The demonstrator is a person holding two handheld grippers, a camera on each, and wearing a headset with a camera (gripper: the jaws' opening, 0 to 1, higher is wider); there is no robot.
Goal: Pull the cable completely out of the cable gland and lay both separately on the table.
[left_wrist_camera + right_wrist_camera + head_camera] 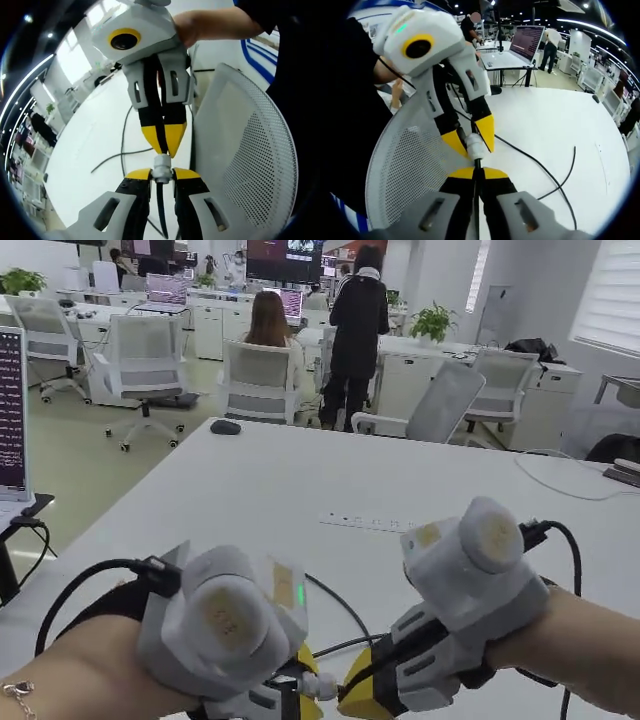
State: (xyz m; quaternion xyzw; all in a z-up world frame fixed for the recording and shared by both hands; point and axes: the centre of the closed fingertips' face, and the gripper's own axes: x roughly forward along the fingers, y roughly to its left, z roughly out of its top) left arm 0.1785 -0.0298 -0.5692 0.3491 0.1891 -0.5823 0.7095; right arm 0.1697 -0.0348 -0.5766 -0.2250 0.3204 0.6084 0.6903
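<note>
I am at the pulling step: my left hand-held gripper (163, 174) is clamped on the white cable gland (161, 165); my right hand-held gripper (476, 173) is pinched narrow on the black cable (530, 163) just beside it, both held over the near edge of the worktop (300, 470); the cable is not yet out, since it runs on through the gland; next, I judge, my hands must draw straight apart, regripping if needed; a white mesh chair back (250, 150) sits close by, and the loose cable trailing over the worktop could snag.
</note>
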